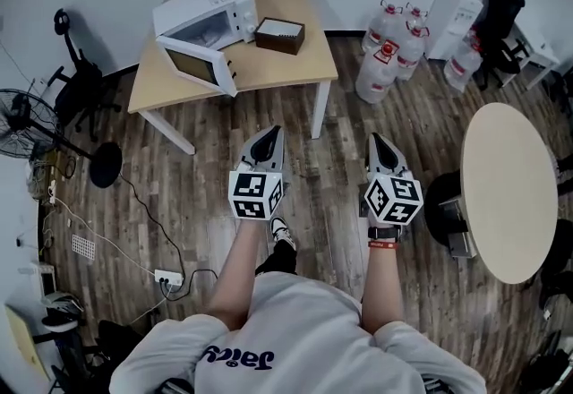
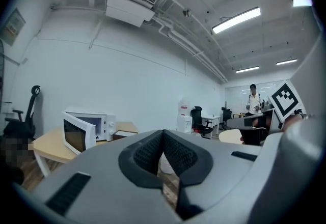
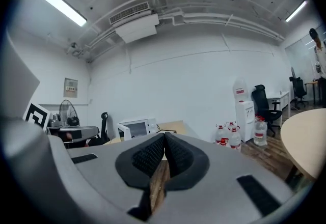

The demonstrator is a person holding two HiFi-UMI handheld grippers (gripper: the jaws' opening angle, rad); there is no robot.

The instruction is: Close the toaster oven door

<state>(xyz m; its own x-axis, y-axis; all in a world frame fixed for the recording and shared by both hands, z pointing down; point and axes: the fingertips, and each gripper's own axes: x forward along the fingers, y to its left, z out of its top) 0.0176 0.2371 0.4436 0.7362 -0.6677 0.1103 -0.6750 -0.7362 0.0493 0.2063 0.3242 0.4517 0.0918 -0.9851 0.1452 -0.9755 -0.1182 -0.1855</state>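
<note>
In the head view, the left gripper [image 1: 267, 140] and the right gripper [image 1: 382, 147] are held side by side over the wooden floor [image 1: 179, 204], both pointed away from the person and towards the far wall. The white toaster oven [image 1: 208, 14] is seen well ahead of them, set on the back left part of a light wooden table [image 1: 286, 65], with its door [image 1: 197, 64] swung wide open to the side. A brown box [image 1: 279, 34] is placed just beside the oven on the same table. Water bottles [image 1: 385, 61] are grouped on the floor to the right of the table, a round table [image 1: 508, 191] is seen at the right edge, and a fan [image 1: 18, 119] at the left edge. In the left gripper view, the two dark ribbed pads are pressed together with nothing between them; the oven is seen at the left, far beyond the tips, its door standing open. A person [image 2: 252, 102] is seen far off at the right. In the right gripper view, the pads are likewise closed on each other and empty, and the oven is seen on its table just above the tips, well apart from them.
</note>
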